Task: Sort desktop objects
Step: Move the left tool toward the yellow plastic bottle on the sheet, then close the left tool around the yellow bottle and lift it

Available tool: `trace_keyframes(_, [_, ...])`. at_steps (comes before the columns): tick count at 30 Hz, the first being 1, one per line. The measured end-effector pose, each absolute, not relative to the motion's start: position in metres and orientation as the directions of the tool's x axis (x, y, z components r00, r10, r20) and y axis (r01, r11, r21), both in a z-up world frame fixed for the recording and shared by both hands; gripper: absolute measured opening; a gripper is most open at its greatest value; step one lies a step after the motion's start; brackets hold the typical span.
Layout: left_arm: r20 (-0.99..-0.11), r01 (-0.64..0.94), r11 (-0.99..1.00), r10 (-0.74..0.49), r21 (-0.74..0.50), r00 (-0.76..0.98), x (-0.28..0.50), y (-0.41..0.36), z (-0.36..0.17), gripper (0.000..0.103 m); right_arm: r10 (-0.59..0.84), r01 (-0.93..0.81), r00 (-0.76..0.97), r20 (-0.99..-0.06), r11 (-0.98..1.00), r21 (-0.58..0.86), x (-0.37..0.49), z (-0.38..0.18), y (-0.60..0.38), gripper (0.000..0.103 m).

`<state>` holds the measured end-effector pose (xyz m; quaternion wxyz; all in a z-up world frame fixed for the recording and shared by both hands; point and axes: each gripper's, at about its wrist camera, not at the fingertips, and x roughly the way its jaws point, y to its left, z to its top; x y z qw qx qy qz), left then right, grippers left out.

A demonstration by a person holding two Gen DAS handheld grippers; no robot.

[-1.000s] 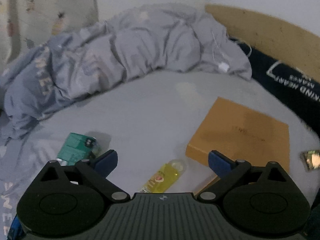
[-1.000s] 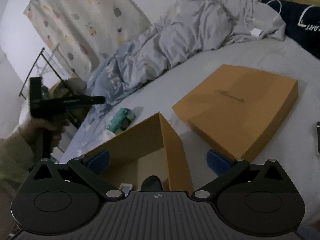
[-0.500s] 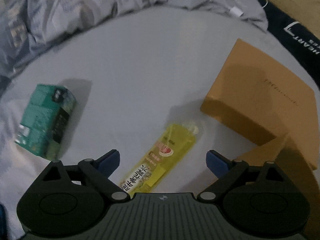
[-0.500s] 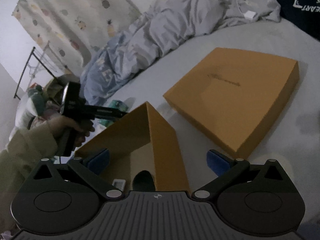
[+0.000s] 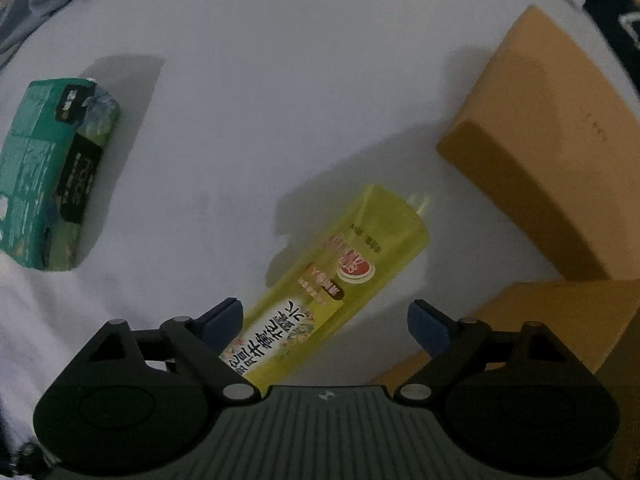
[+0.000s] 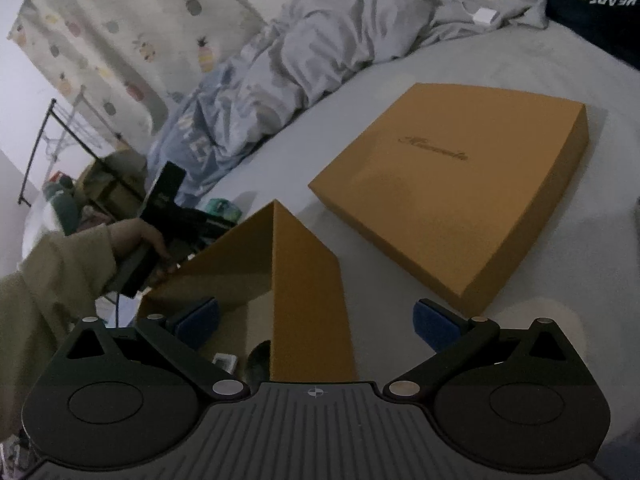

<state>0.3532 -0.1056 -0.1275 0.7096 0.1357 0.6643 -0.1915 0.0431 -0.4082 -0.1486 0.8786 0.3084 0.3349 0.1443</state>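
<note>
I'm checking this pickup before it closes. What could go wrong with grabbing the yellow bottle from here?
The left gripper straddles the yellow bottle near its lower end, not its middle, so it may tip when lifted. The bottle lies slanted across the jaws, which have just been closing, so the pads could twist it. The open orange box sits close beside the right finger.

My left gripper (image 5: pixel 325 318) points straight down, its blue pads wide apart; the jaws have just been closing a little, and neither pad presses on anything. In the right wrist view I see my left hand (image 6: pixel 142 238) wrapped around that gripper's handle, an olive sleeve (image 6: pixel 52 280) covering the forearm. My right gripper (image 6: pixel 316 320) tilts gently downward with its jaws spread wide and nothing clamped.
</note>
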Motion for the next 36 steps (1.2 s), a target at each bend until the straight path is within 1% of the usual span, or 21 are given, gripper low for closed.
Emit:
trace_keyframes(3, [-1.000,0.486,0.874,-0.013,-0.007,0.010,0.353,-0.112,-0.131,0.095,0.466,-0.051,0.733,-0.495,0.764,0.644,0.043,-0.148,-0.409,0.103])
trace_keyframes(4, [-1.000,0.486,0.874,0.006,0.003,-0.005,0.354,-0.113,-0.131,0.094,0.468,-0.051,0.733,-0.493,0.761,0.647,0.042,-0.148,-0.409,0.103])
trace_keyframes(5, [-1.000,0.490,0.872,0.023,0.017,-0.007,0.353,-0.113,-0.131,0.091,0.468,-0.049,0.734,-0.492,0.759,0.649,0.042,-0.148,-0.410,0.103])
trace_keyframes(7, [-0.998,0.504,0.862,0.056,0.055,0.015,0.350,-0.113,-0.128,0.062,0.464,-0.046,0.737,-0.491,0.759,0.649,0.042,-0.148,-0.412,0.103])
trace_keyframes(8, [-0.997,0.511,0.856,0.072,0.075,0.025,0.349,-0.112,-0.126,0.061,0.462,-0.044,0.739,-0.490,0.760,0.649,0.041,-0.147,-0.413,0.103])
trace_keyframes(10, [-0.995,0.518,0.850,0.087,0.098,0.044,0.347,-0.111,-0.122,0.060,0.457,-0.039,0.744,-0.488,0.759,0.650,0.040,-0.147,-0.417,0.103])
trace_keyframes(13, [-0.997,0.502,0.861,0.054,0.078,0.063,0.345,-0.102,-0.111,0.060,0.449,-0.030,0.747,-0.490,0.759,0.651,0.041,-0.147,-0.420,0.103])
trace_keyframes(19, [-0.993,0.483,0.871,0.035,0.086,0.113,0.341,-0.091,-0.091,0.060,0.449,-0.027,0.753,-0.481,0.751,0.659,0.042,-0.146,-0.423,0.103])
trace_keyframes(23, [-0.987,0.441,0.894,0.010,0.081,0.161,0.340,-0.077,-0.071,0.059,0.445,-0.027,0.759,-0.475,0.751,0.660,0.043,-0.145,-0.425,0.103])
trace_keyframes(31, [-0.957,0.346,0.938,-0.072,0.032,0.283,0.330,-0.046,-0.006,0.050,0.447,-0.042,0.766,-0.461,0.751,0.659,0.041,-0.145,-0.426,0.103])
trace_keyframes(36, [-0.930,0.308,0.951,-0.121,-0.009,0.347,0.313,-0.031,0.017,0.046,0.450,-0.054,0.769,-0.454,0.753,0.655,0.039,-0.146,-0.428,0.103])
